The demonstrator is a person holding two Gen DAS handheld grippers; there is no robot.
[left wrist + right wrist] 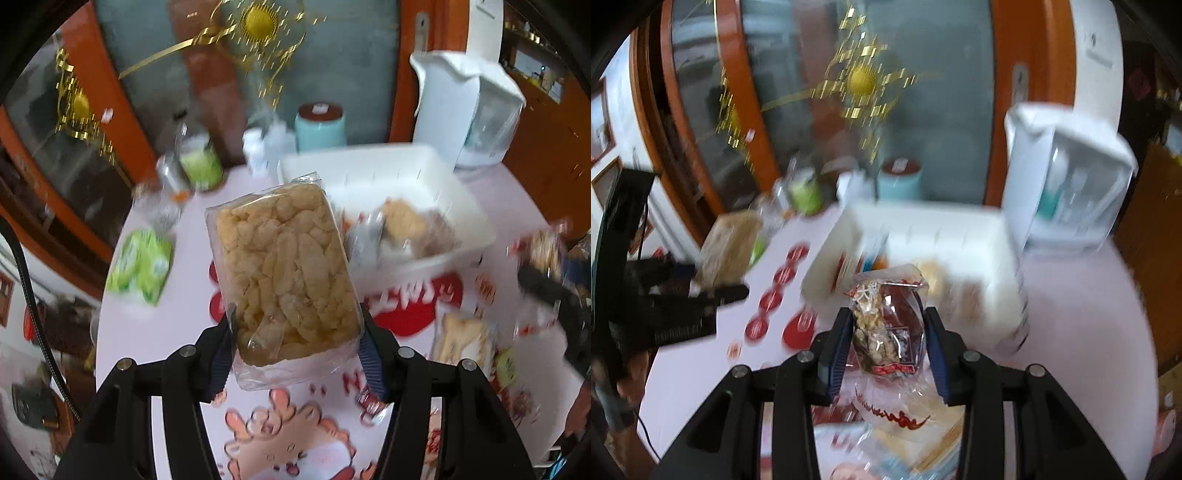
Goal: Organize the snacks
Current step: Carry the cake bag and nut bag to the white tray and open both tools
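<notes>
Left tongs (pixel 295 350) clamped on puffed-snack pack (pixel 284 273), long axis pointing ahead; right tongs (pixel 886 347) clamped on red-printed packet (pixel 886 325). White bin (pixel 979 229) just ahead of both, right nearer.

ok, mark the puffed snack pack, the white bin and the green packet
puffed snack pack (pixel 284 266), left wrist view, middle of its clear top face.
white bin (pixel 436 173), left wrist view, bare inner wall.
green packet (pixel 142 266), left wrist view, centre of wrapper.
</notes>
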